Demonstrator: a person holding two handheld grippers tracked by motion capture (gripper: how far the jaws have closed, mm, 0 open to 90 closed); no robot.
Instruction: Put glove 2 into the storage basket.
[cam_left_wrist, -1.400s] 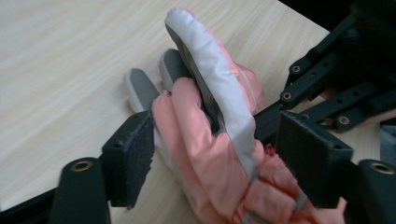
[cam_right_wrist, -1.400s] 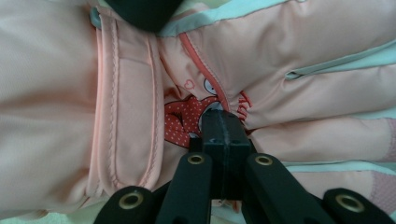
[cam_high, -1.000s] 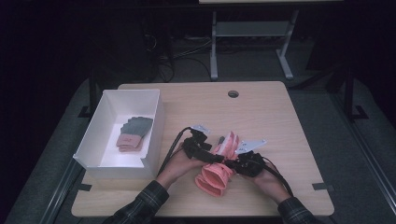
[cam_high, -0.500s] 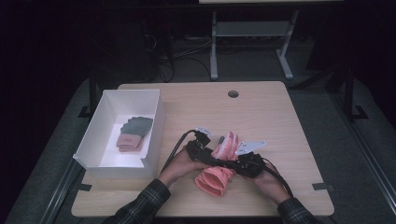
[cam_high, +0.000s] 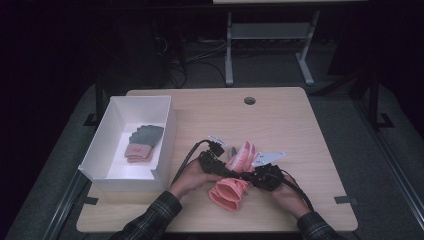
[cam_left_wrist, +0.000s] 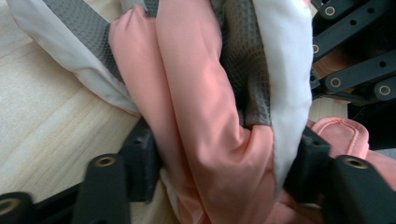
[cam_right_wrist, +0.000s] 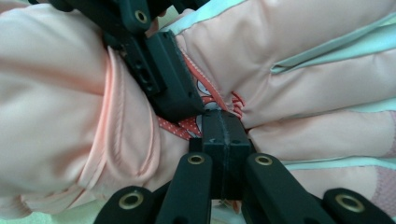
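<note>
A pink glove (cam_high: 227, 192) with grey-and-white finger stripes lies at the table's front middle, its fingers (cam_high: 245, 152) pointing away. My left gripper (cam_high: 231, 171) comes in from the left; its jaws have just been closing, and its pads now press a bunched fold of the glove (cam_left_wrist: 205, 121) from both sides. My right gripper (cam_high: 246, 176) meets it from the right, jaws shut together, pinching the glove's fabric (cam_right_wrist: 289, 88) by a red dotted ribbon (cam_right_wrist: 180, 126). The left gripper's jaw lies just above my right gripper (cam_right_wrist: 222, 123) in the right gripper view.
A white box (cam_high: 167, 132) stands at the left of the table, holding a second grey-and-pink glove (cam_high: 142, 142). A round cable hole (cam_high: 249, 100) sits near the table's far edge. Cables trail from both grippers toward the front.
The left gripper's jaws have narrowed onto the glove. Both hands and the glove stay in about the same place.
</note>
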